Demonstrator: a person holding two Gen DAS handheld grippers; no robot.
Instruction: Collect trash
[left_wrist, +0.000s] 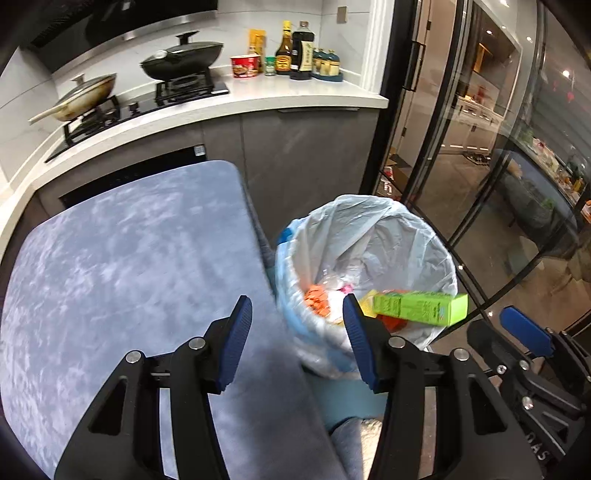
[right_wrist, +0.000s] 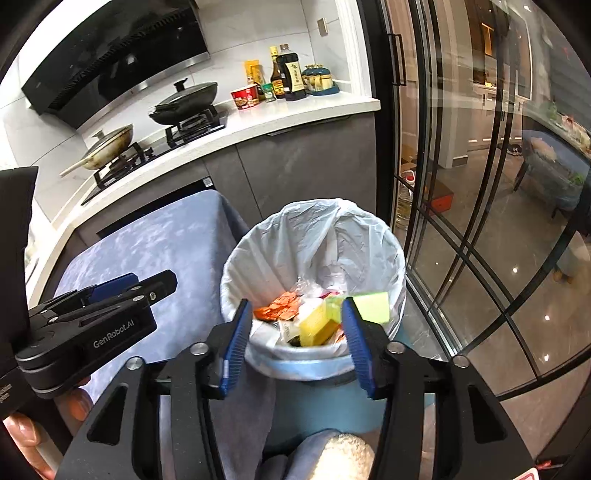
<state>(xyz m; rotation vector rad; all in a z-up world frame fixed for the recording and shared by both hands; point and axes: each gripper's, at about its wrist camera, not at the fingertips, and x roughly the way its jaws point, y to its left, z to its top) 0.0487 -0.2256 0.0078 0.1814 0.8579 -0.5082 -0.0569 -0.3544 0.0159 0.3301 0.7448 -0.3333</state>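
A blue trash bin lined with a white bag stands on the floor beside a blue-clothed table. A green box hangs over the bin's near rim, free of both grippers; it shows blurred in the right wrist view. Orange wrappers and yellow packaging lie inside. My left gripper is open and empty over the table's right edge, beside the bin. My right gripper is open and empty just above the bin's near rim.
A kitchen counter behind carries a gas hob with two pans, a red noodle cup and sauce bottles. Glass sliding doors stand right of the bin. The left gripper's body sits to the right gripper's left.
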